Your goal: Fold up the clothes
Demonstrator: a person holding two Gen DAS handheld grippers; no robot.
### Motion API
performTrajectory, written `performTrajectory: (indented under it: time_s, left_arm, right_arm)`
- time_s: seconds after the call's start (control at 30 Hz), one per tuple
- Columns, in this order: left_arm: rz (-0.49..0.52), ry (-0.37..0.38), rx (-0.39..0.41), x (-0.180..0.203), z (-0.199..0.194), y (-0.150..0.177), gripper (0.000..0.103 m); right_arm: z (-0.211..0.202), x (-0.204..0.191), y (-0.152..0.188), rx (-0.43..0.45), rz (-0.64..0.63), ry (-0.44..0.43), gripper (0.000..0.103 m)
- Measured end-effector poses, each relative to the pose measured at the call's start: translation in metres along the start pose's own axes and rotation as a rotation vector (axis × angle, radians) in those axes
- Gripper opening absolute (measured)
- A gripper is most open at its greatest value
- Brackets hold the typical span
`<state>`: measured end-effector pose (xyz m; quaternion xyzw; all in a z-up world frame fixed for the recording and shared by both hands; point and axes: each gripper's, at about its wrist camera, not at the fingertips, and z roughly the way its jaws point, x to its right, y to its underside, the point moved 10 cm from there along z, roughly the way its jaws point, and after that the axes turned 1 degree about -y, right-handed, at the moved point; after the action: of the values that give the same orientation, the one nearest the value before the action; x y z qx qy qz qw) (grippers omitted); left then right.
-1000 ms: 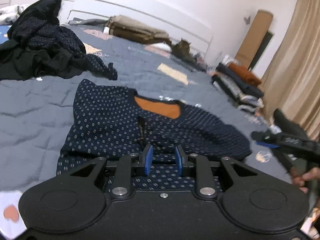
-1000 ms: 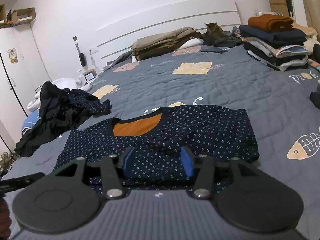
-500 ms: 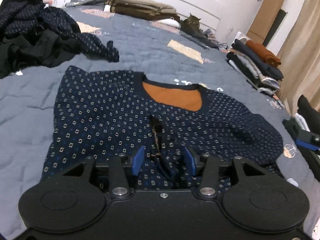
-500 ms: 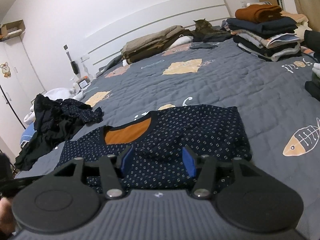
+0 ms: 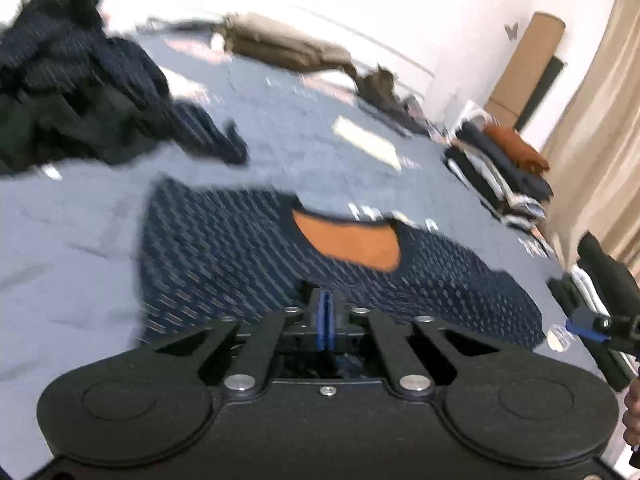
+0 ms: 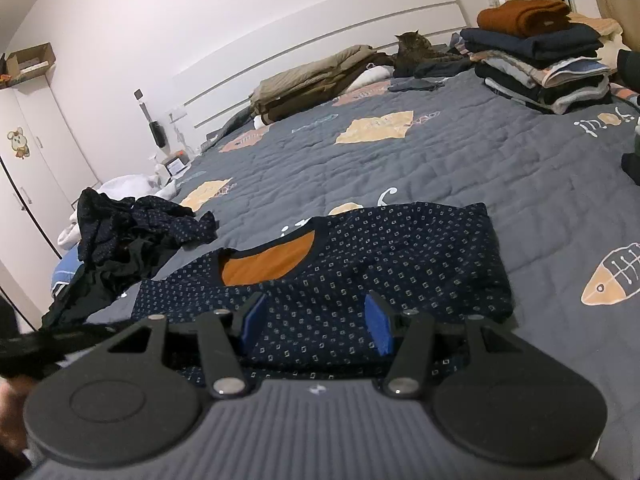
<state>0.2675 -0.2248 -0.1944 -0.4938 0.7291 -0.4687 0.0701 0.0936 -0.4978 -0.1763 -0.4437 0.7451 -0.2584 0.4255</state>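
- The left gripper point(image 5: 325, 316) had its blue-padded fingers point(image 5: 320, 320) clenched flat together; the blurred left view did not let me tell whether any cloth was pinched between them.
- Just past those fingers lay the navy knitted sweater with small square dots and an orange lining at the neck point(image 5: 248, 256), spread on the grey quilted bedspread printed with fish and cats point(image 5: 72, 240).
- The right gripper point(image 6: 316, 322) had its blue fingers point(image 6: 378, 330) released and standing well apart, with the sweater's near hem showing in the gap between them and neither pad pressing on it.
- Beyond the right fingers the sweater point(image 6: 380, 252) lay with its neck opening ahead and to the left.
- To the left of both pairs of fingers sat a heap of crumpled dark clothes point(image 6: 120, 236).
- Far ahead and to the right of the right fingers stood a stack of folded clothes topped by a rust-brown knit point(image 6: 540, 60), well apart from the sweater.
- A tabby cat point(image 6: 416, 46) lay by the white headboard point(image 6: 320, 44), beside a folded khaki blanket point(image 6: 316, 80).
- At the right edge of the left view, the right gripper's black body and part of a hand point(image 5: 632, 412) showed.
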Motion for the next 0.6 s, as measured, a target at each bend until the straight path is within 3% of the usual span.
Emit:
performTrajectory:
  time_s: [0.2,0.27,0.33,0.4,0.6]
  left_arm:
    - [0.005,-0.007,-0.093,-0.014,-0.001,0.009,0.002]
    - [-0.029,0.022,-0.114,-0.012,0.011,0.007,0.008]
    - [-0.041,0.019,-0.113,-0.012,0.027,0.005,0.032]
    - [-0.062,0.035,-0.130,-0.009,0.044,0.006,0.041]
    - [-0.114,0.053,-0.176,-0.006,0.085,0.005,0.041]
  right_arm:
    - [0.002,0.000,0.002,-0.015,-0.006,0.005,0.054]
    - [0.003,0.000,0.003,-0.020,-0.009,0.007,0.054]
    - [0.004,0.000,0.004,-0.025,-0.011,0.009,0.054]
    - [0.004,0.001,0.004,-0.027,-0.012,0.008,0.054]
    - [0.008,0.003,0.006,-0.037,-0.001,0.010,0.054]
